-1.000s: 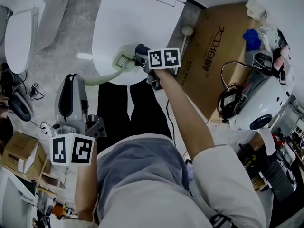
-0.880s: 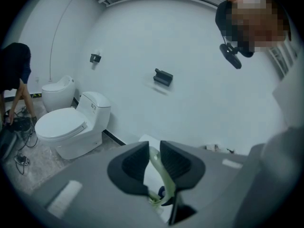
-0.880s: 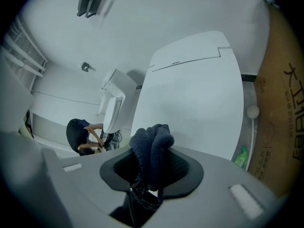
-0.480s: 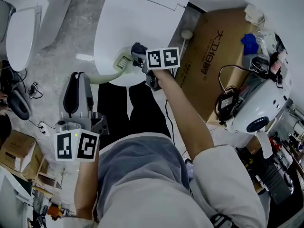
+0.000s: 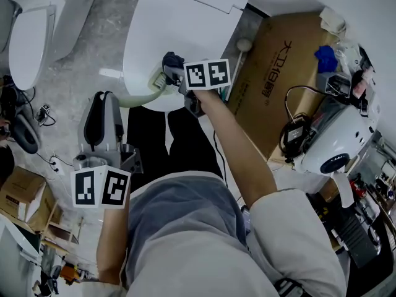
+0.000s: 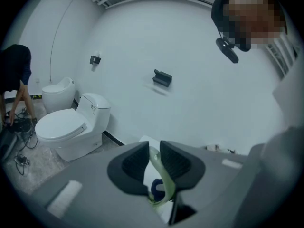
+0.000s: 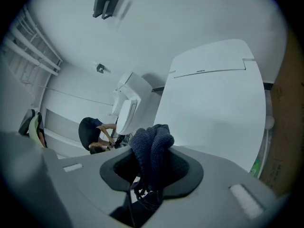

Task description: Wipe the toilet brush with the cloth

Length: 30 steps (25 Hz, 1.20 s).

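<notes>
At the far left a second toilet [image 5: 25,36] stands well apart from the work, with cables on the floor [image 5: 74,60] beside it. None of this bears on the job. Next comes the left claw [image 6: 152,156], clenched on the pale green handle of the toilet brush [image 5: 137,98]. From there the handle curves up and to the right, so the bristled head [image 5: 159,79] is held over the front edge of the closed white toilet lid [image 5: 185,23]. The dark blue cloth [image 7: 152,144] is bunched against that head from the far side. It is pinched fast in the right claw [image 5: 180,74], whose jaws are closed on the fabric with a fold standing up above them. By my reading the wiping is under way at the head end. The pictures do not show how much of the bristles has been covered, and the long curved handle between the head and the left claw looks not yet reached. The stretch of handle inside that claw cannot be wiped without a change of grip. The lid lies close beneath the brush and could be brushed against. Further right, a cardboard box [image 5: 291,60] leans by the toilet. Beyond it, a white rounded appliance [image 5: 334,141] and assorted clutter lie well clear of both arms.
</notes>
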Available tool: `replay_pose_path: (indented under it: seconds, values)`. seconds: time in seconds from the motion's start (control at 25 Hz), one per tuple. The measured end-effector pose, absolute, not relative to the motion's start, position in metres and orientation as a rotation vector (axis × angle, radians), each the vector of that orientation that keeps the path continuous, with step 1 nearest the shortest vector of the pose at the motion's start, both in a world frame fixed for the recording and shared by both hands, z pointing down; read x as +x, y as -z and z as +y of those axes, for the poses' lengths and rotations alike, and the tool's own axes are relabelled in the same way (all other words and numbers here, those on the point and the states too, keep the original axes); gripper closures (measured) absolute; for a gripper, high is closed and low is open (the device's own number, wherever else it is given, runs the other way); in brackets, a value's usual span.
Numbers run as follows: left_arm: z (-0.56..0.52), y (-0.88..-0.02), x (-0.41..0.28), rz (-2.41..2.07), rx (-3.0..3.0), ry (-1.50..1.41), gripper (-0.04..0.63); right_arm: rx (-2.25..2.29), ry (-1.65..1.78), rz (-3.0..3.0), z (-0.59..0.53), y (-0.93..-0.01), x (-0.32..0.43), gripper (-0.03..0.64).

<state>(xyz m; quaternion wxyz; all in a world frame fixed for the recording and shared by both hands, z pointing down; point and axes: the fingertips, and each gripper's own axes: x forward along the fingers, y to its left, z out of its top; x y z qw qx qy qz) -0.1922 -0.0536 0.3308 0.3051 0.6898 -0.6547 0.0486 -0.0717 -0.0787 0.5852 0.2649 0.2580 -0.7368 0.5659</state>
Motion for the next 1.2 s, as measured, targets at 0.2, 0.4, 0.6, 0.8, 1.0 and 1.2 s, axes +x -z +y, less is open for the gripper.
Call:
replay_pose_path:
  seconds: [0.2, 0.4, 0.6, 0.8, 1.0, 1.2]
  values:
    - [-0.054, -0.331, -0.191, -1.732, 1.825, -0.127, 0.595, 0.660, -1.545, -2.016, -0.075, -0.581, -0.078, 0.500]
    - [-0.053, -0.332, -0.192, -1.738, 1.817, -0.127, 0.595, 0.639, -1.532, -2.007, -0.065, -0.587, -0.070, 0.500]
    - [-0.050, -0.331, -0.192, -1.751, 1.817, -0.129, 0.595, 0.659, -1.560, -1.997, -0.058, -0.593, -0.056, 0.500]
    - [-0.050, -0.331, -0.189, -1.764, 1.824, -0.134, 0.595, 0.688, -1.573, -1.992, -0.056, -0.600, -0.039, 0.500]
    - [-0.050, -0.330, -0.186, -1.780, 1.827, -0.142, 0.595, 0.699, -1.602, -2.008, -0.052, -0.602, -0.032, 0.500]
    - [-0.052, -0.327, -0.179, -1.799, 1.846, -0.151, 0.595, 0.685, -1.606, -2.034, -0.049, -0.601, -0.028, 0.501]
